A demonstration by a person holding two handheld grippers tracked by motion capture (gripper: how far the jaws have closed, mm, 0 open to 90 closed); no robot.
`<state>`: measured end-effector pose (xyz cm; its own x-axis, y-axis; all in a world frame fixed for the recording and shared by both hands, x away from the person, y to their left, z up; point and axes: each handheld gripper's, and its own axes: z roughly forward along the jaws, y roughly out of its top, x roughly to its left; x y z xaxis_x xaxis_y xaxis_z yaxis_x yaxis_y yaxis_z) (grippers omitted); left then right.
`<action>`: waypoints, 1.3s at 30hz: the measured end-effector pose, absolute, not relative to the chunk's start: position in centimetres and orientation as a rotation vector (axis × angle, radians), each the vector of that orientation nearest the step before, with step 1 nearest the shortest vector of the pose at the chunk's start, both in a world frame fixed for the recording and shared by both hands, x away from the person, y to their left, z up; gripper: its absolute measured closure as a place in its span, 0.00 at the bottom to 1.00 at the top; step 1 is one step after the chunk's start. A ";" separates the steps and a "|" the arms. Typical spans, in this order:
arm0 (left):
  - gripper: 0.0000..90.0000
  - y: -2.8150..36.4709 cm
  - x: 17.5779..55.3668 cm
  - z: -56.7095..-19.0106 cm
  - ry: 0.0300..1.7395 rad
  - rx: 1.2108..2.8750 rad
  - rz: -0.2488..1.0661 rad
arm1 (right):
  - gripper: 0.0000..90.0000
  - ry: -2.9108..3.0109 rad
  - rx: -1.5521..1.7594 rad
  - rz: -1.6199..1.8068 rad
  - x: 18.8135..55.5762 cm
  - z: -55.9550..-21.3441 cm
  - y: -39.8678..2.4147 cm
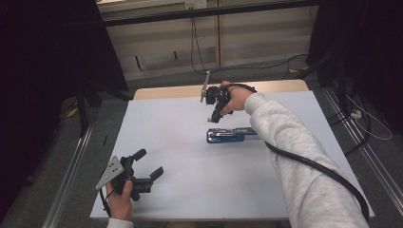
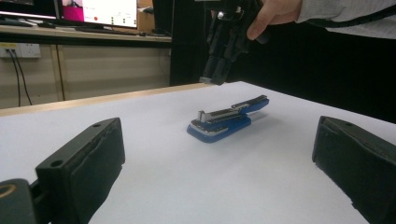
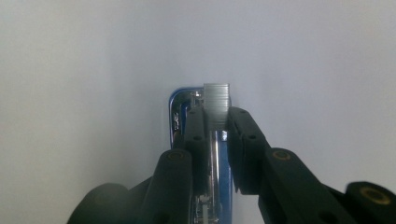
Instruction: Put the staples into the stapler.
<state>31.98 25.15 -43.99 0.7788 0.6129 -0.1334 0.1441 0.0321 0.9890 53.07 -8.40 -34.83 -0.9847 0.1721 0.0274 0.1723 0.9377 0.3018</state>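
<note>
The blue stapler (image 1: 231, 135) lies open near the middle of the white tabletop (image 1: 180, 156), while the right gripper (image 3: 215, 122) hangs above it pinching a strip of staples (image 3: 217, 99), and the left gripper (image 1: 147, 164) rests wide open and empty near the front-left corner.

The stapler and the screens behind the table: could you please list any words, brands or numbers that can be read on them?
No text can be read anywhere.
Blue stapler: a dark marking on its chrome front edge in the right gripper view, too blurred to read.
Monitor on the far counter: coloured blocks and small icons, too small to read.
Staple strip in the right gripper: no print visible.
</note>
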 end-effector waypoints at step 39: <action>0.03 25.1 31.8 -43.9 0.626 1.530 0.419 | 0.88 -3.065 -0.275 -0.500 52.8 -37.7 -8.3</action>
